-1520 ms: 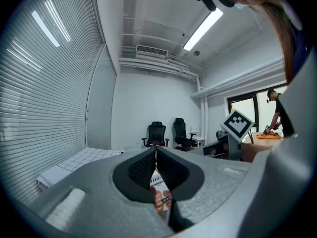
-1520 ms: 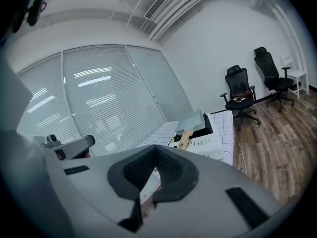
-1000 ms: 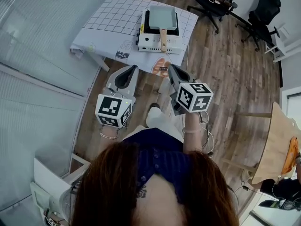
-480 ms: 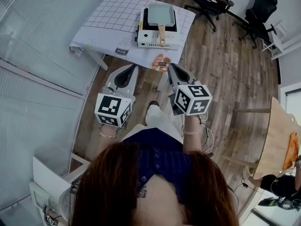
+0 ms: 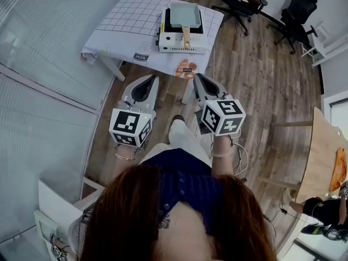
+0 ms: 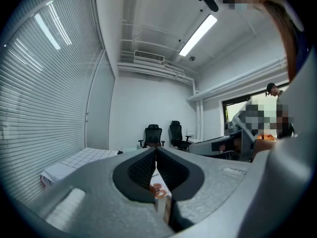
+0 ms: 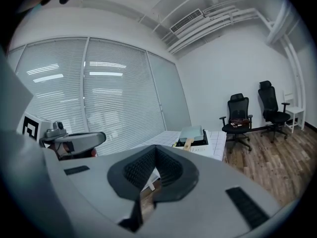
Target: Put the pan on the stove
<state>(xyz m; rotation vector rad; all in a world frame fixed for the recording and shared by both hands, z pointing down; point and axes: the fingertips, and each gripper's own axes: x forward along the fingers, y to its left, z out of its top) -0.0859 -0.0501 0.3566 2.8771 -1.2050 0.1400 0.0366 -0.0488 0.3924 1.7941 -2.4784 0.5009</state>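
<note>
My left gripper (image 5: 152, 79) and my right gripper (image 5: 199, 78) were both closed with nothing between the jaws, in the middle of the frame; the pan (image 5: 185, 15) sat on the stove (image 5: 182, 41) at the top centre

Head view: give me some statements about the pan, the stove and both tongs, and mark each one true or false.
1. The pan sits on the stove. True.
2. The left tongs grip the pan's handle. False: they are shut on nothing, well short of the table.
3. The right tongs are shut and empty. True.
4. The handle points away from the person. False: it points toward the person.
</note>
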